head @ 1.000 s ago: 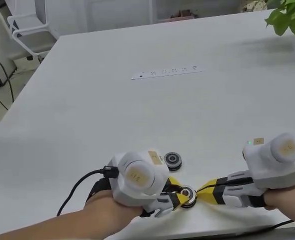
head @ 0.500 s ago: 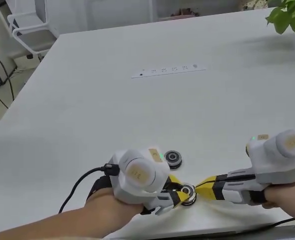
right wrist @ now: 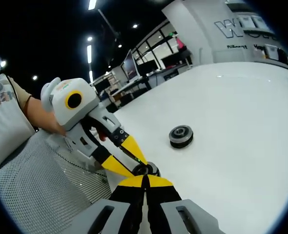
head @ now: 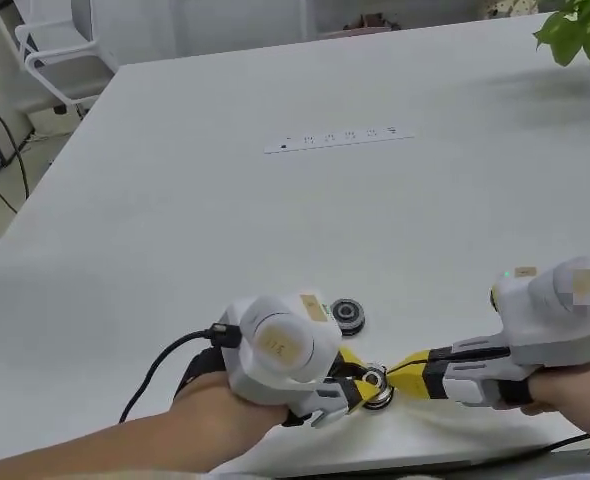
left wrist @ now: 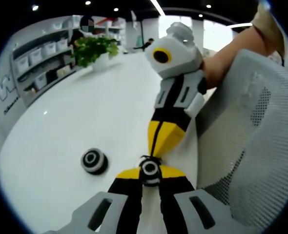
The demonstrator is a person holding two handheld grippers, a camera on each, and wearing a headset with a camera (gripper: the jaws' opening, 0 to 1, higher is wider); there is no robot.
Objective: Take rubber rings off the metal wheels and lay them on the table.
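A small metal wheel (head: 375, 382) with a black rubber ring is held just above the white table (head: 275, 230) near its front edge. My left gripper (head: 360, 388) is shut on the wheel (left wrist: 150, 168) from the left. Opposite it, my right gripper (head: 399, 372) meets the wheel (right wrist: 147, 169) tip to tip, its jaws shut on the ring's edge. In the left gripper view the right gripper (left wrist: 155, 148) comes down from above onto the wheel. A second wheel (head: 347, 313) with its black ring on lies flat on the table just behind, also seen as the second wheel (left wrist: 94, 161) and the second wheel (right wrist: 181, 135).
A flush socket strip (head: 340, 138) sits mid-table. A green plant (head: 579, 32) stands at the far right corner and a white chair (head: 57, 55) beyond the far left. A mesh chair back (left wrist: 261, 141) is close behind the grippers. A black cable (head: 160, 365) trails from the left gripper.
Both grippers stay joined at the wheel. The right gripper has shifted slightly right and up; the picture has also shifted a little with the head.
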